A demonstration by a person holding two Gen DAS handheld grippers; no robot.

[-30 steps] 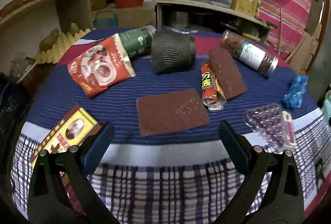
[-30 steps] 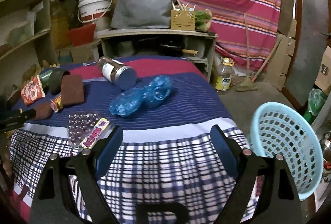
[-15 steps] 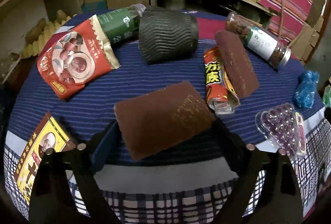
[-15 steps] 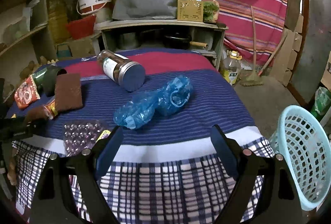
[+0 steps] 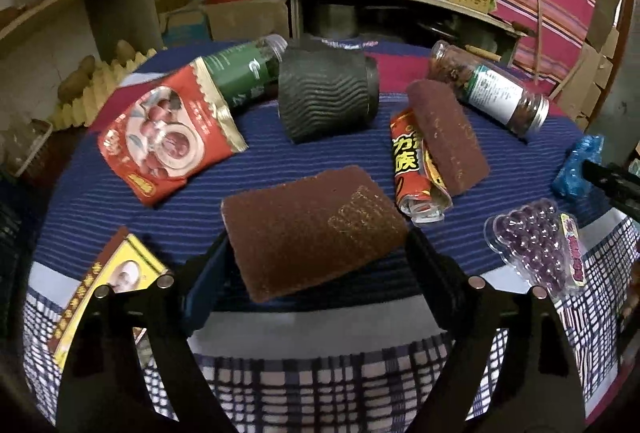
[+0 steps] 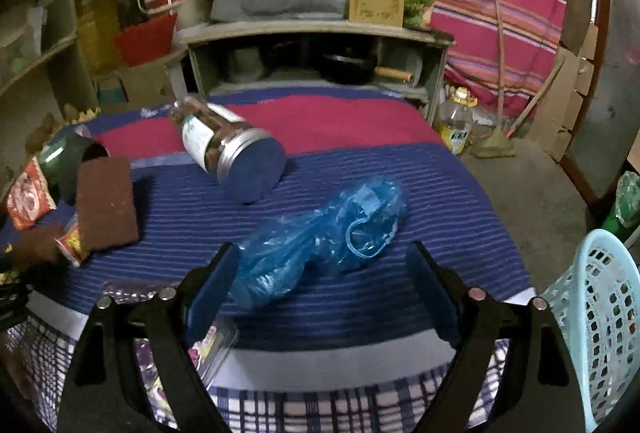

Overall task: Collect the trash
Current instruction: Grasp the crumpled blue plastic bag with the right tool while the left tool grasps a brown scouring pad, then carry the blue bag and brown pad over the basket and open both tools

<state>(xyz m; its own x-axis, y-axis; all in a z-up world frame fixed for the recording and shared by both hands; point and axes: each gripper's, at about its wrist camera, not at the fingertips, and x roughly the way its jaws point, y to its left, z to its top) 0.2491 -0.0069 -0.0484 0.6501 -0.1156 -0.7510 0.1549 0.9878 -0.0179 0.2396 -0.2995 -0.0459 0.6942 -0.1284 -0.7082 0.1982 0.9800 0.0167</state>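
Note:
In the left wrist view a brown scouring pad (image 5: 312, 229) sits between my left gripper's (image 5: 316, 239) fingers, its near edge raised off the blue cloth; both pads press its sides. In the right wrist view a crumpled blue plastic bag (image 6: 320, 237) lies on the cloth between my right gripper's (image 6: 323, 249) fingers. Those jaws are closing; the left finger is near the bag's end and the right finger stands apart from it. A light blue basket (image 6: 592, 313) stands on the floor at the right.
On the table lie a red snack bag (image 5: 168, 137), green bottle (image 5: 240, 73), dark ribbed cup (image 5: 326, 97), second brown pad (image 5: 446, 137) on a red wrapper (image 5: 412, 169), a jar (image 5: 492, 93), a purple blister tray (image 5: 536, 249) and a yellow packet (image 5: 108, 289). Shelves stand behind.
My left gripper came up around the brown pad and narrowed onto it. My right gripper moved forward until the blue bag lay between its fingers, and its jaws narrowed.

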